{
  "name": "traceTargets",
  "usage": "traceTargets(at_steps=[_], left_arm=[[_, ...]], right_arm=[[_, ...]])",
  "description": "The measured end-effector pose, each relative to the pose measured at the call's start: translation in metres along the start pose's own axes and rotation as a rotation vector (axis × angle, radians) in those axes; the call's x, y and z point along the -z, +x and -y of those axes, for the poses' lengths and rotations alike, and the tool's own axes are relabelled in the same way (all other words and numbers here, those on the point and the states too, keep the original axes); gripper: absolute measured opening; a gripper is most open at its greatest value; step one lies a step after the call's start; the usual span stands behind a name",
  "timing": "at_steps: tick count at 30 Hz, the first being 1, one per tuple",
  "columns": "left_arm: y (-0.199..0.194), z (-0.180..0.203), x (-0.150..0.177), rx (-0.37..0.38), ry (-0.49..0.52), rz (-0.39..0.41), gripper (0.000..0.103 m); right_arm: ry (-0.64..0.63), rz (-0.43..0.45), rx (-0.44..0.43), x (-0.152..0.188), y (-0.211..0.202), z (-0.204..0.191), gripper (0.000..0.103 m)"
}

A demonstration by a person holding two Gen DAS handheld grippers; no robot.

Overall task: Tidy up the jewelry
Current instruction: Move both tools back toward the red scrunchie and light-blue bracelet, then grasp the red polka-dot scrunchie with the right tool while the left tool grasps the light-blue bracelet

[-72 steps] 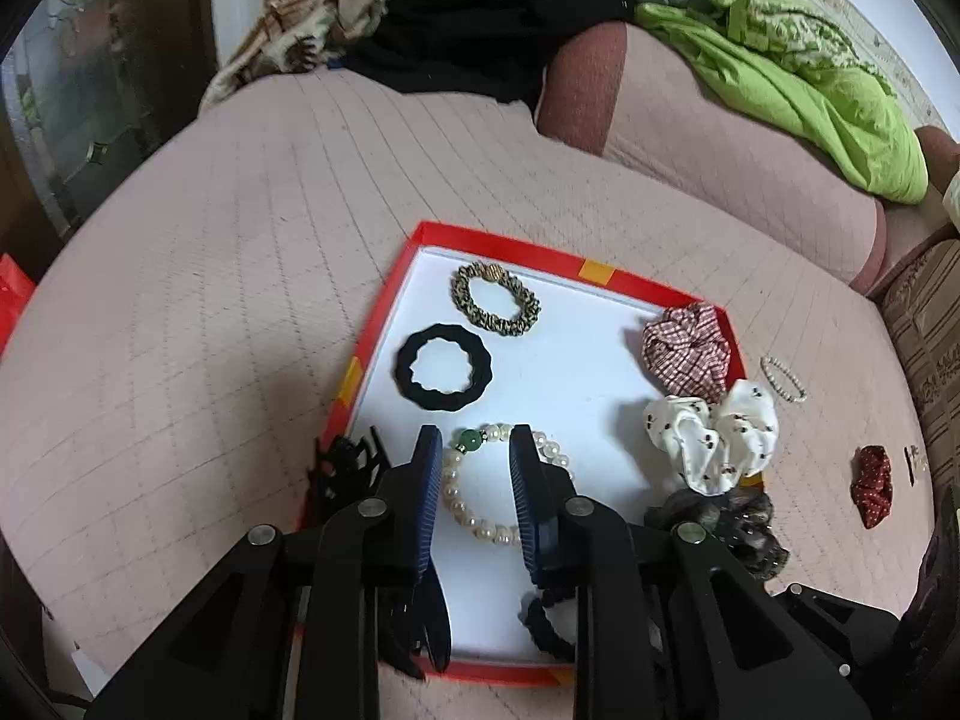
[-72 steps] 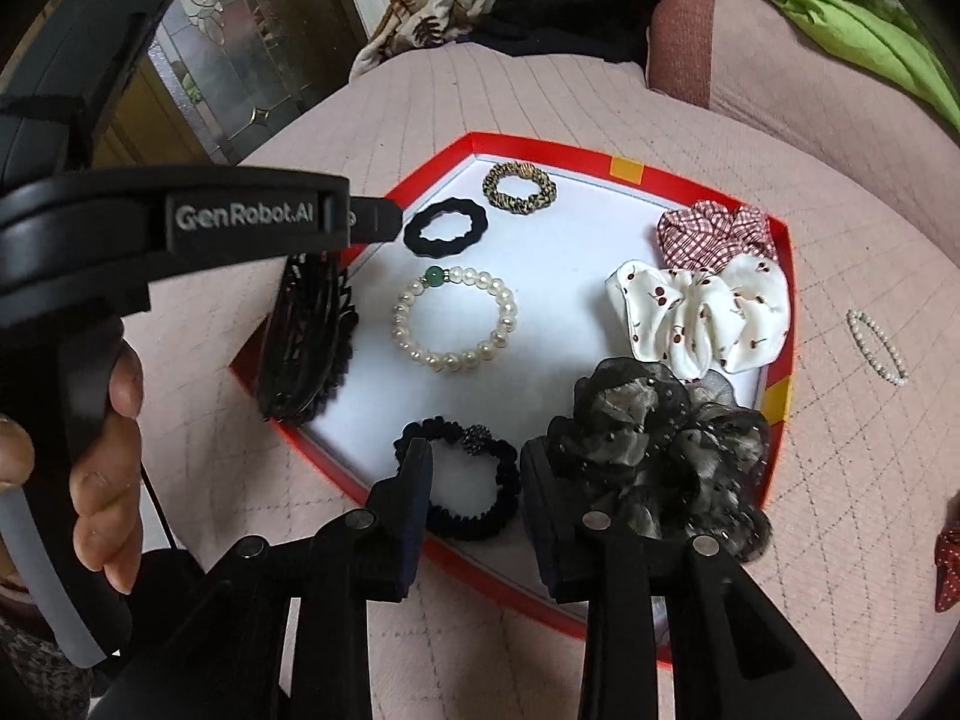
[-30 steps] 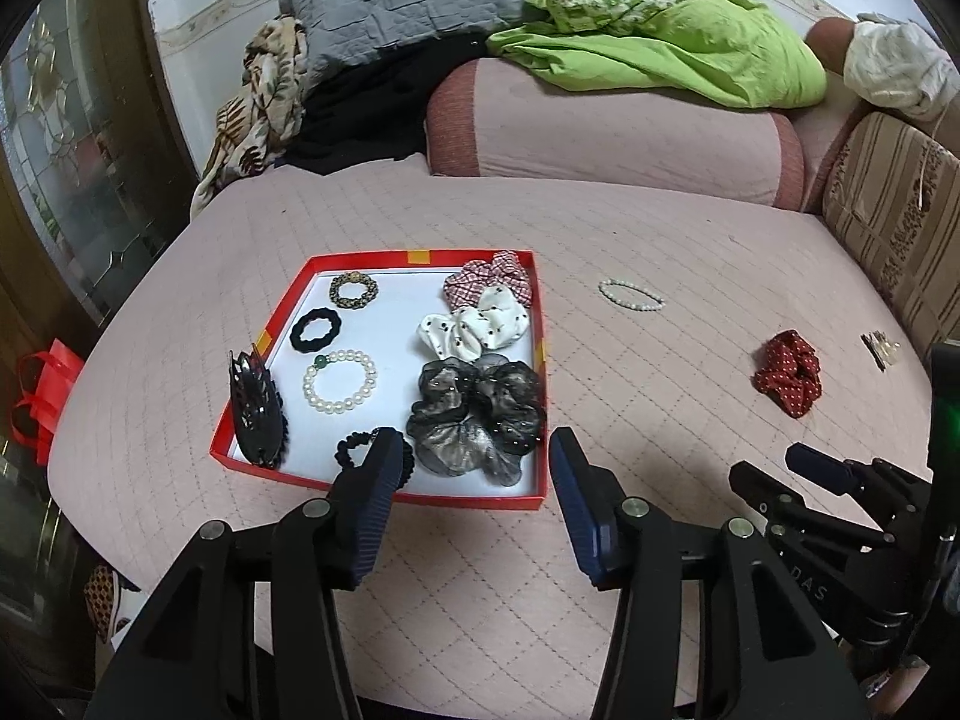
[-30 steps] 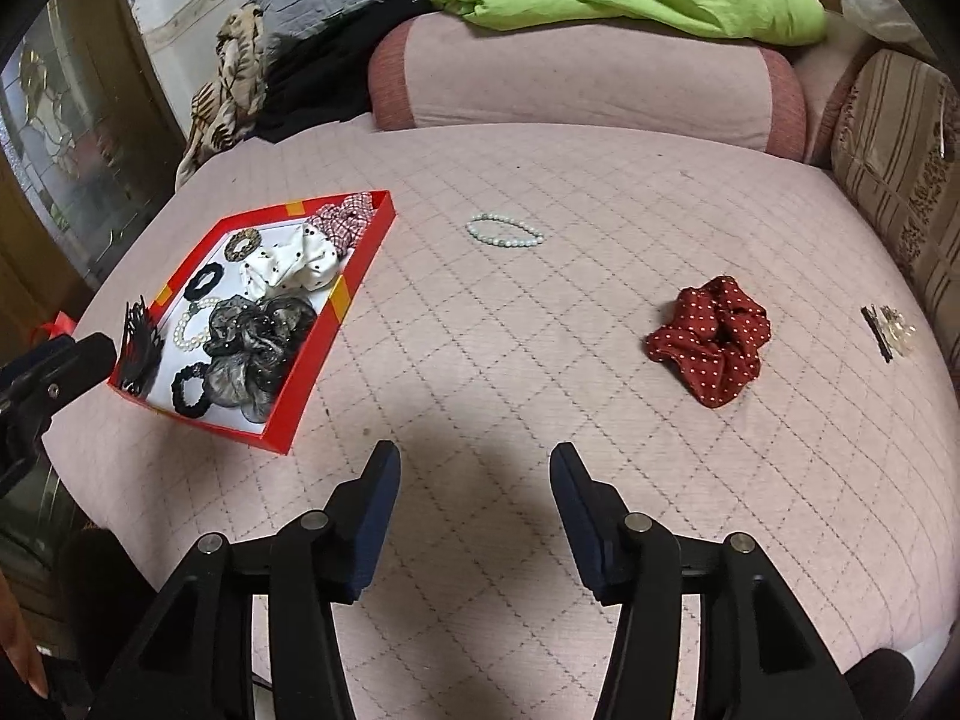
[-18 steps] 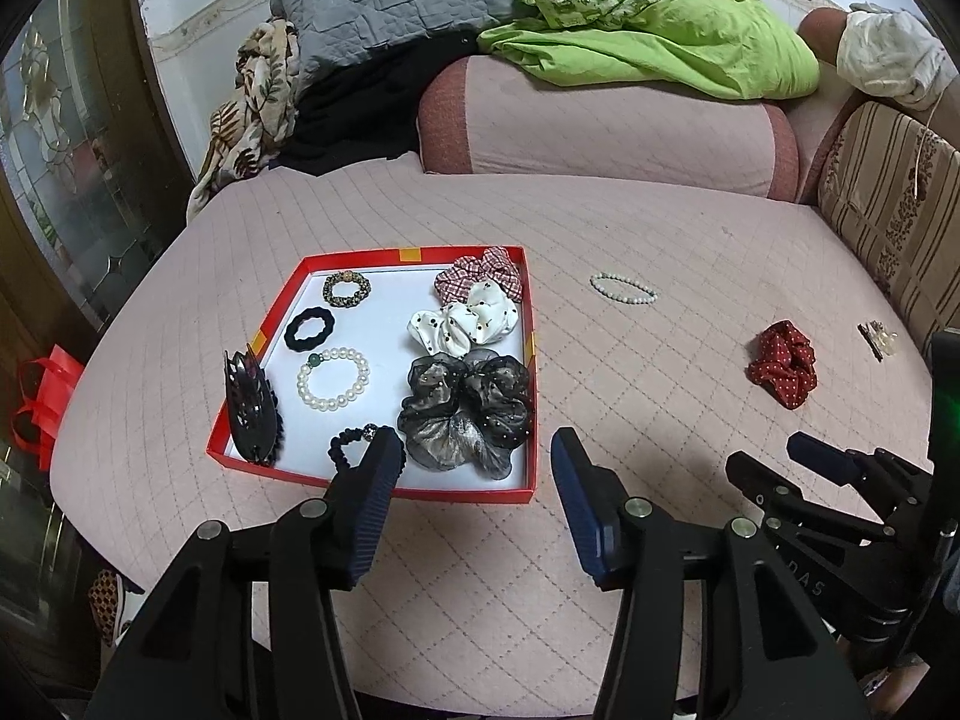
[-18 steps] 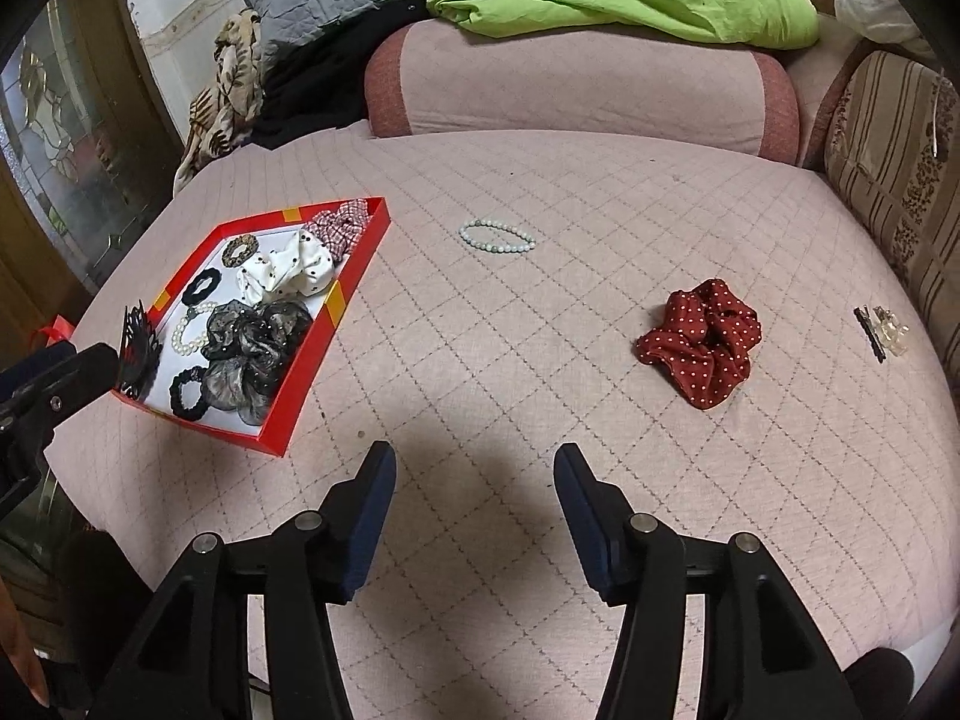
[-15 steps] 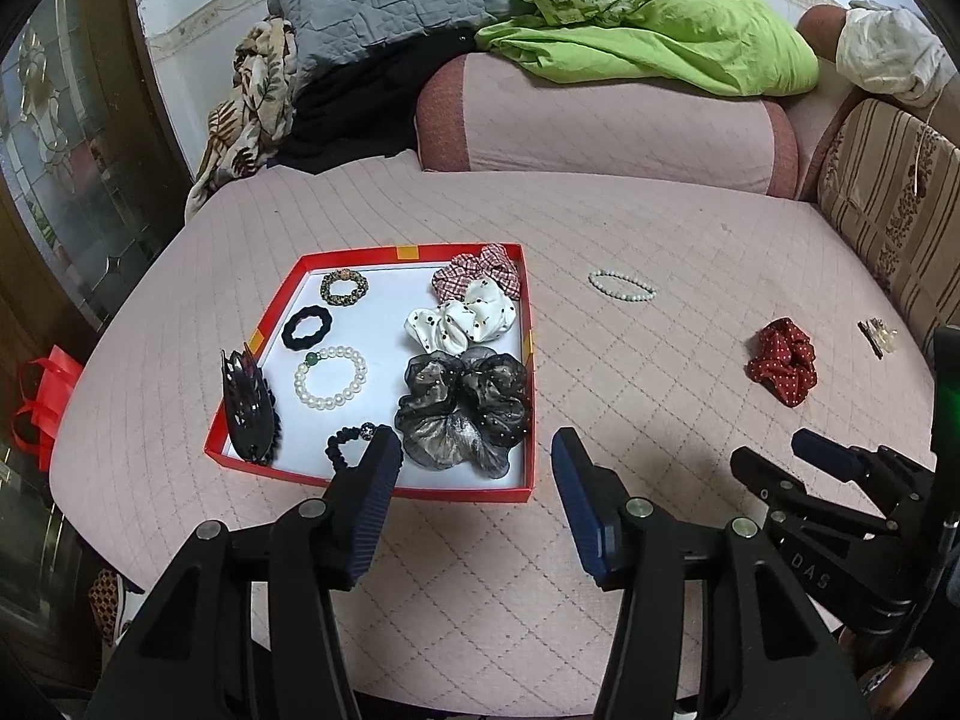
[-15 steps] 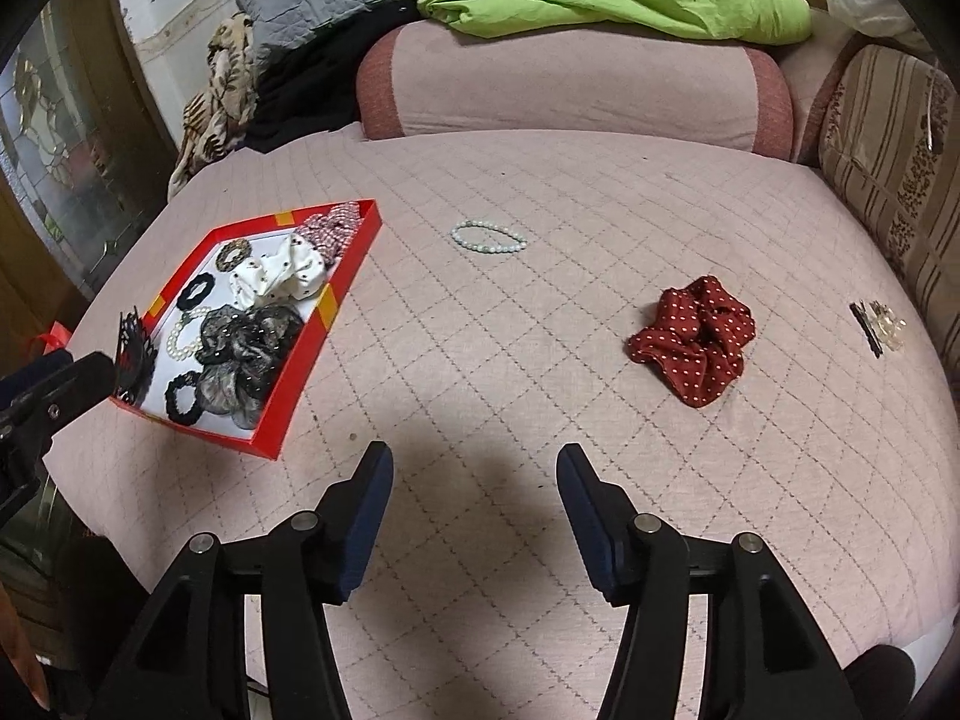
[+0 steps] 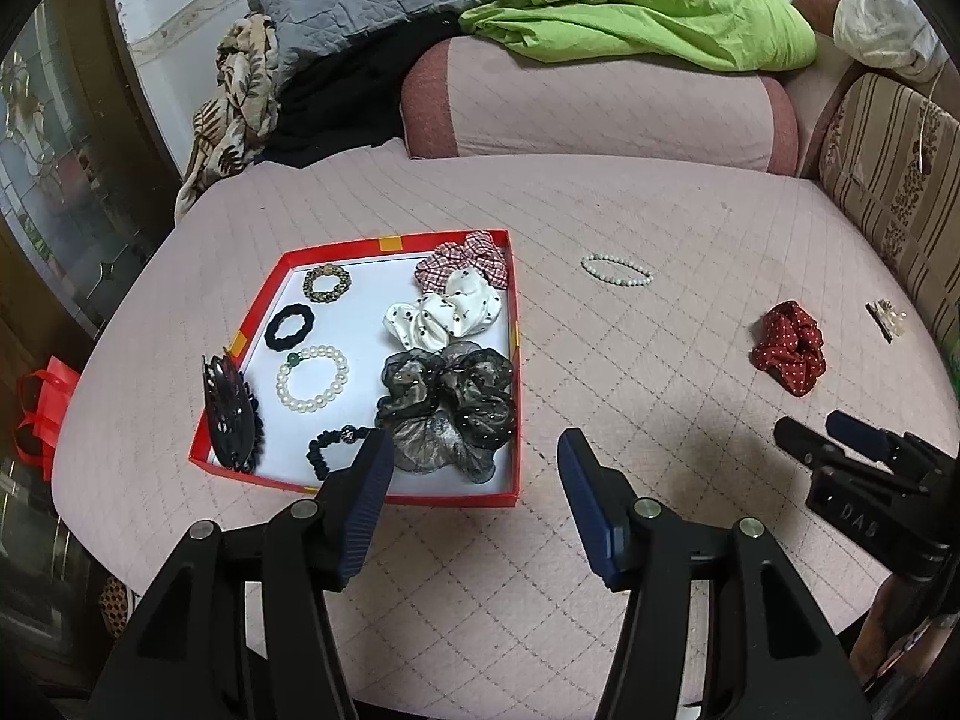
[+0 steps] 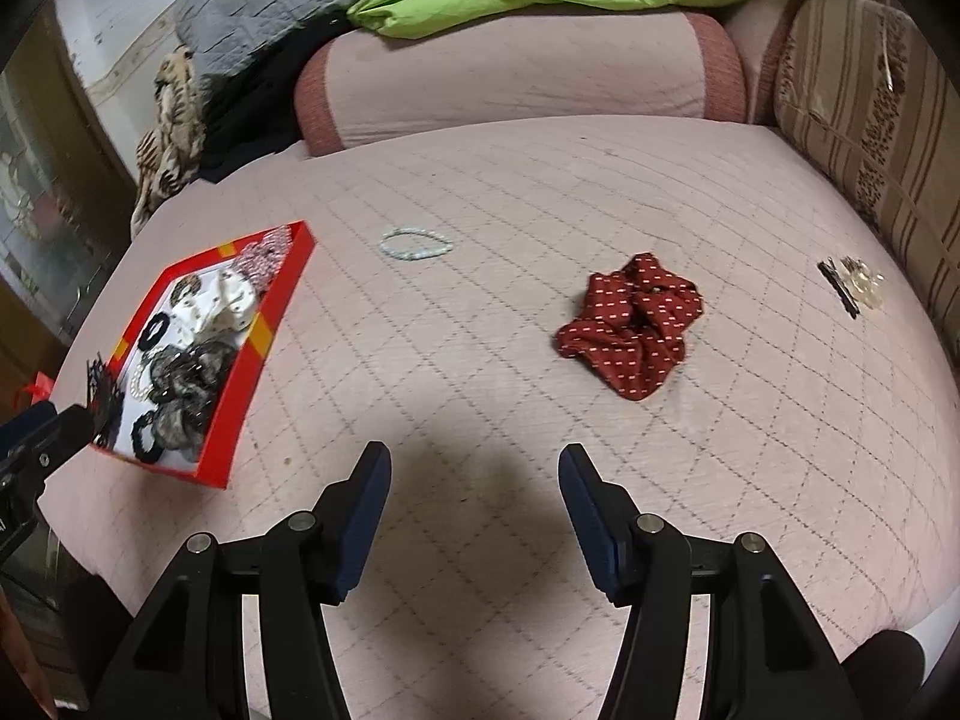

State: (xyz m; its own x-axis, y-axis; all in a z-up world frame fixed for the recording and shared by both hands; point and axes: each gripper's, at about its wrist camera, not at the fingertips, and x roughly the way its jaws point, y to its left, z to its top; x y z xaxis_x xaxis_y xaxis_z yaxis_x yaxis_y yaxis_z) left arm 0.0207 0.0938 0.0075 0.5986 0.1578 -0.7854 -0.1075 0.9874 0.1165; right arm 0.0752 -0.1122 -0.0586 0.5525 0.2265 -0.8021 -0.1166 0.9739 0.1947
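Observation:
A red tray (image 9: 420, 499) on the pink quilted bed holds several scrunchies, hair ties, a pearl bracelet (image 9: 282, 387) and a black claw clip (image 9: 228, 414). My left gripper (image 9: 474, 450) hovers over the tray's near right corner. Its jaws are opening and nothing is between them. Out on the quilt lie a small pearl bracelet (image 9: 624, 282), a red dotted scrunchie (image 10: 630, 324) and a small hair clip (image 10: 849, 285). My right gripper (image 10: 474, 456) hangs open above bare quilt, short of the scrunchie, with its jaws still widening and holding nothing. The tray (image 10: 240, 372) lies to its left.
A pink bolster (image 9: 600, 102) with green bedding (image 9: 648, 18) and piled clothes lines the far edge. A striped cushion (image 10: 870, 90) stands at the right. The bed's near edge drops off below the grippers. A red bag (image 9: 42, 414) sits on the floor at the left.
Both grippers have drawn back from low over the tray to a wide view of the bed. Over the last second both jaws spread, and the right gripper slid right toward the red scrunchie.

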Motion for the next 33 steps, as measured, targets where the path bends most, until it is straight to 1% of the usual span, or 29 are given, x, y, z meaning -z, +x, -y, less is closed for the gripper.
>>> traceTargets(at_steps=[3, 6, 10, 16, 20, 23, 26, 31, 33], left_arm=[[0.004, 0.005, -0.005, 0.007, 0.009, -0.005, 0.056], [0.010, 0.010, -0.016, 0.036, 0.012, -0.002, 0.056], [0.026, 0.021, -0.038, 0.087, 0.006, 0.002, 0.056], [0.074, 0.050, -0.079, 0.158, 0.024, -0.023, 0.056], [0.106, 0.065, -0.099, 0.204, 0.010, -0.041, 0.056], [0.140, 0.074, -0.114, 0.233, -0.011, -0.067, 0.056], [0.171, 0.081, -0.124, 0.240, -0.028, -0.100, 0.056], [0.212, 0.089, -0.131, 0.211, -0.017, -0.132, 0.056], [0.222, 0.092, -0.131, 0.201, -0.004, -0.137, 0.056]], right_arm=[[0.021, 0.013, 0.015, -0.004, 0.000, 0.013, 0.064], [0.048, 0.034, 0.051, -0.009, 0.000, 0.033, 0.068], [0.108, 0.042, 0.098, -0.015, 0.002, 0.066, 0.069], [0.165, 0.038, 0.127, -0.023, 0.011, 0.107, 0.069], [0.173, 0.047, 0.123, -0.033, 0.021, 0.119, 0.074], [0.181, 0.060, 0.111, -0.041, 0.031, 0.124, 0.076], [0.180, 0.062, 0.087, -0.049, 0.043, 0.124, 0.077], [0.160, 0.061, 0.078, -0.056, 0.060, 0.123, 0.078], [0.154, 0.063, 0.079, -0.057, 0.066, 0.121, 0.078]])
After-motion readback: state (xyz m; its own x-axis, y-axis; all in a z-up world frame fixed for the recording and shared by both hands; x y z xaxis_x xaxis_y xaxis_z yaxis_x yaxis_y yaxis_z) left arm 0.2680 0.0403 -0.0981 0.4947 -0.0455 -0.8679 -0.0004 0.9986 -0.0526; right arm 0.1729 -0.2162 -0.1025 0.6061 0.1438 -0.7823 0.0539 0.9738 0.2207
